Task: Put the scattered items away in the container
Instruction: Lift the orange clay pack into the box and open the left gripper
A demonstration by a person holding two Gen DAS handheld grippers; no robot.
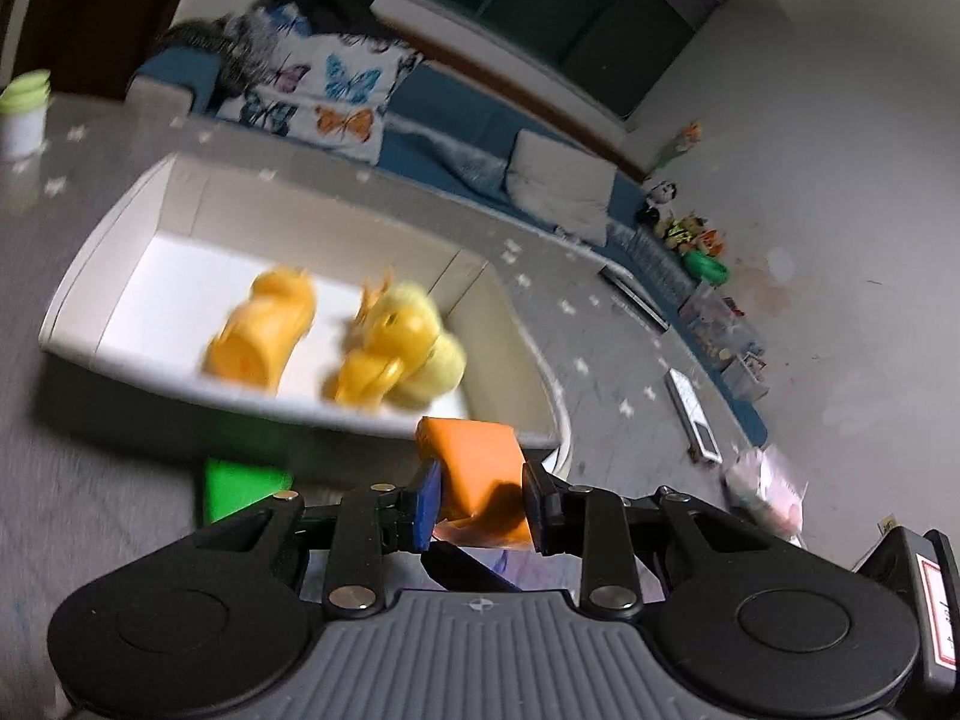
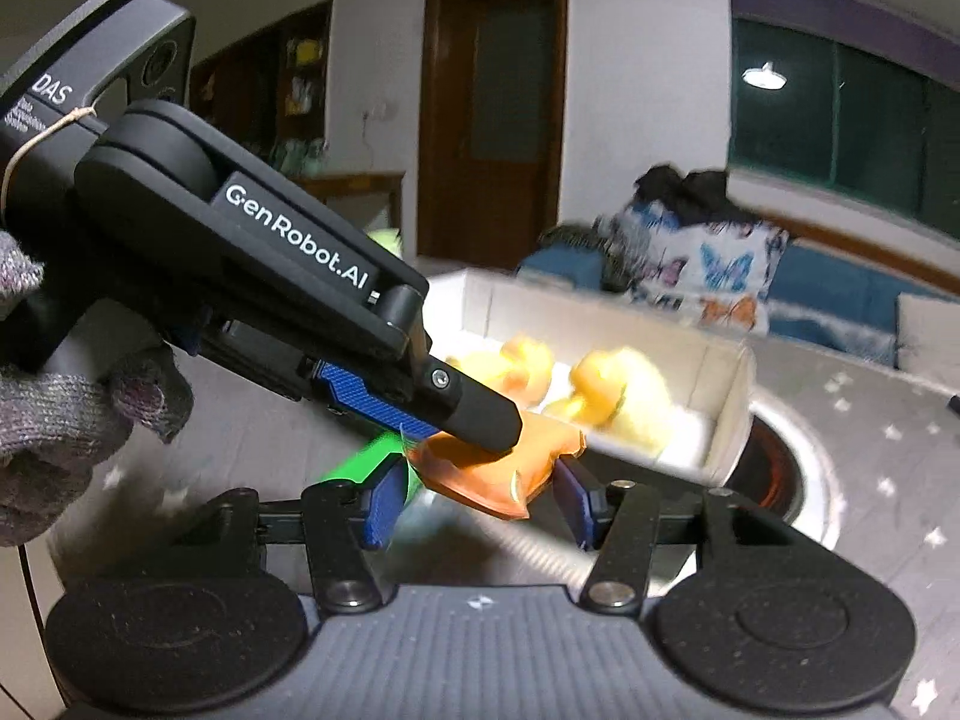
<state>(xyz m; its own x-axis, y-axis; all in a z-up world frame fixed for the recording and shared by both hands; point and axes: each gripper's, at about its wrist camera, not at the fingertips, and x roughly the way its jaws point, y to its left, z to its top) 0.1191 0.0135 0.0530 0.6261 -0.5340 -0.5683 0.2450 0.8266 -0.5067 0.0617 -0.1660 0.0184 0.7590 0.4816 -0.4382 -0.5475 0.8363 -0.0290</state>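
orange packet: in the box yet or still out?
Out. The left gripper holds the orange packet in its jaws, short of the white box; only yellow toys lie inside.

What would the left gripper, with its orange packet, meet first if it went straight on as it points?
Probably the near wall of the white box; the left gripper, shut on the orange packet, aims at its rim, though blur hides the depth.
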